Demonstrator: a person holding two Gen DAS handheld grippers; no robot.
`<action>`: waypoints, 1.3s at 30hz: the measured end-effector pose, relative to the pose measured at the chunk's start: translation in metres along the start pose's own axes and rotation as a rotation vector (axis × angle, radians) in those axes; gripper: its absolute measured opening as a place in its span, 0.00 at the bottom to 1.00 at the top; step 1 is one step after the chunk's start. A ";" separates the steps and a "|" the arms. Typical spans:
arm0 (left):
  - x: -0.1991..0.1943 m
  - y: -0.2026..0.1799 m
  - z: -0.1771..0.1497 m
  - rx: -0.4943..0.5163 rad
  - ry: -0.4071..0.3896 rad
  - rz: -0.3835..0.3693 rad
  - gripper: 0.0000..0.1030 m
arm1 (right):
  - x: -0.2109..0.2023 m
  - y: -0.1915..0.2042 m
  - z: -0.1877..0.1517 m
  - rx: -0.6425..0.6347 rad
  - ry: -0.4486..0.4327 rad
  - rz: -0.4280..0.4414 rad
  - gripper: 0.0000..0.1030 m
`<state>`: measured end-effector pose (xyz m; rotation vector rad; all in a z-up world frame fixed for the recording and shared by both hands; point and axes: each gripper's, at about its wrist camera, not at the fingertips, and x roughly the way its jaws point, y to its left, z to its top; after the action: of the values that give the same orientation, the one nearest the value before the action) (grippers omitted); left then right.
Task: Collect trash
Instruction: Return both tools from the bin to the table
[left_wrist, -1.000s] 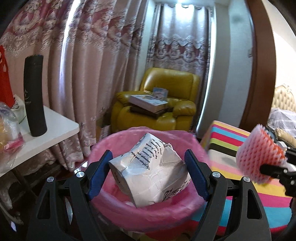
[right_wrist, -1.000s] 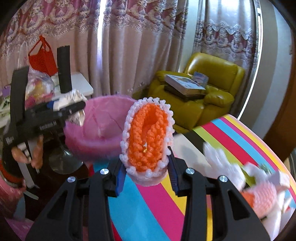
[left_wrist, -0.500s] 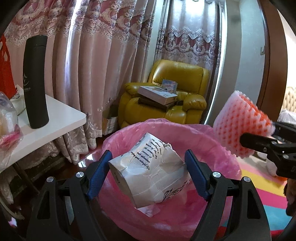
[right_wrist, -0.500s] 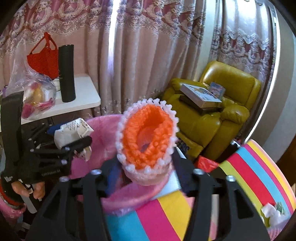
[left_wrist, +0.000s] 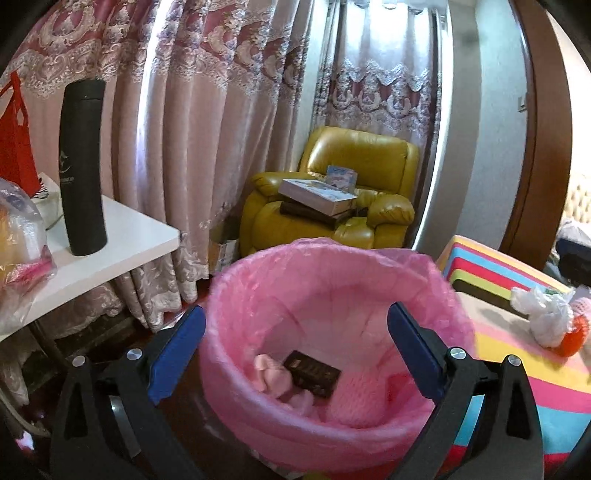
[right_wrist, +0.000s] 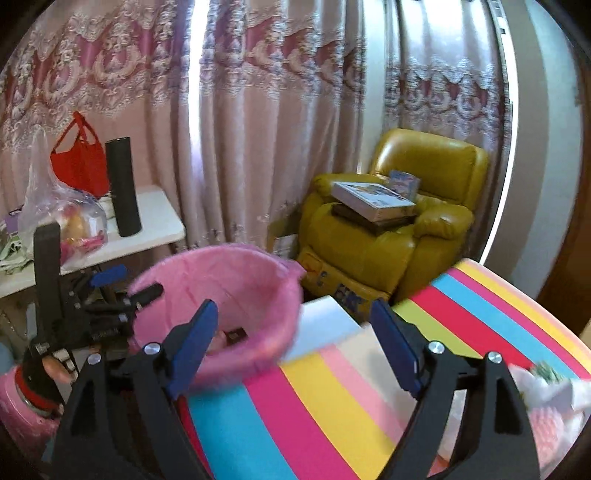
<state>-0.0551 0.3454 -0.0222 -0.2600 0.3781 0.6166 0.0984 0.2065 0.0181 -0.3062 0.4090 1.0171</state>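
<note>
Black left tongs (left_wrist: 295, 347) (opening, empty) hover over bin (left_wrist: 332, 266).

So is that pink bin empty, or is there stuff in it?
Not empty. The bin holds a dark box, pink scraps and something pink and blurred, low down near the bottom.

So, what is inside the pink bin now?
Inside the pink bin lie a dark small box, pale pink foam pieces and a blurred pink net sleeve. Anything under them is covered.
</note>
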 end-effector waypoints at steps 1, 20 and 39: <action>-0.003 -0.008 0.001 0.003 -0.003 -0.021 0.90 | -0.006 -0.002 -0.005 0.004 0.000 -0.011 0.79; -0.004 -0.262 -0.037 0.296 0.120 -0.481 0.91 | -0.165 -0.142 -0.137 0.318 0.015 -0.439 0.80; 0.008 -0.334 -0.065 0.373 0.191 -0.523 0.91 | -0.252 -0.278 -0.241 0.641 0.136 -0.884 0.84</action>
<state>0.1351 0.0641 -0.0430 -0.0521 0.5747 0.0008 0.1782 -0.2252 -0.0611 0.0418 0.6202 -0.0232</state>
